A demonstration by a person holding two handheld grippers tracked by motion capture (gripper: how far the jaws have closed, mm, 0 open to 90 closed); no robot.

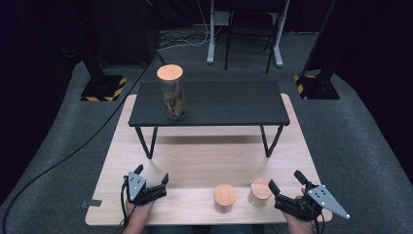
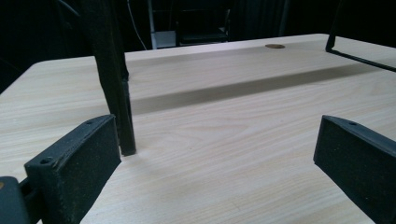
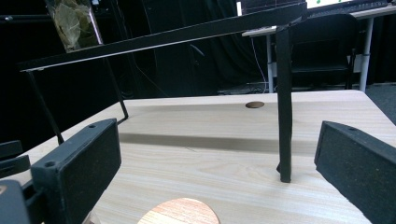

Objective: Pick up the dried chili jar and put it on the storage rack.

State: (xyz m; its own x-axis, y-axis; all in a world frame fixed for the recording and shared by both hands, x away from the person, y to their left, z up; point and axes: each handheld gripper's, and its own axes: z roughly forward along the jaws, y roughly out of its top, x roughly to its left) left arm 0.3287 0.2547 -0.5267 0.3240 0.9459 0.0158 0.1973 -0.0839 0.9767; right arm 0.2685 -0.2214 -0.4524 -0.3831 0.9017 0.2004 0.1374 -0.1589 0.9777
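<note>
Pale wood grain runs across the light wooden tabletop (image 1: 195, 165), and at its near edge the person's two hands hold the grippers low over it. On the near left, the left gripper (image 1: 152, 175) points toward the far side with its black jaws spread wide and nothing between them; its own view shows bare wood between the pads and one thin black leg (image 2: 116, 93) of the raised shelf standing just ahead. On the near right, the right gripper (image 1: 288, 180), topped by a grey three-cornered plate, also has its jaws spread apart and holds nothing. Just to its left stands a short pale jar with a round wooden lid (image 1: 260, 192), close to the jaws but not touching them, and beside that, a little nearer the table's middle, a second short jar with an orange-brown wooden lid (image 1: 225, 197); the two jars stand near each other with a small gap between. In the right gripper view a round wooden lid (image 3: 180, 212) shows at the bottom edge between the open pads. Farther back, across the middle of the table, a low black shelf on thin metal legs (image 1: 209, 105) spans most of the width. On the shelf's left part stands a tall clear jar with a wooden lid and dried leaves inside (image 1: 171, 92), upright and well apart from both grippers.
</note>
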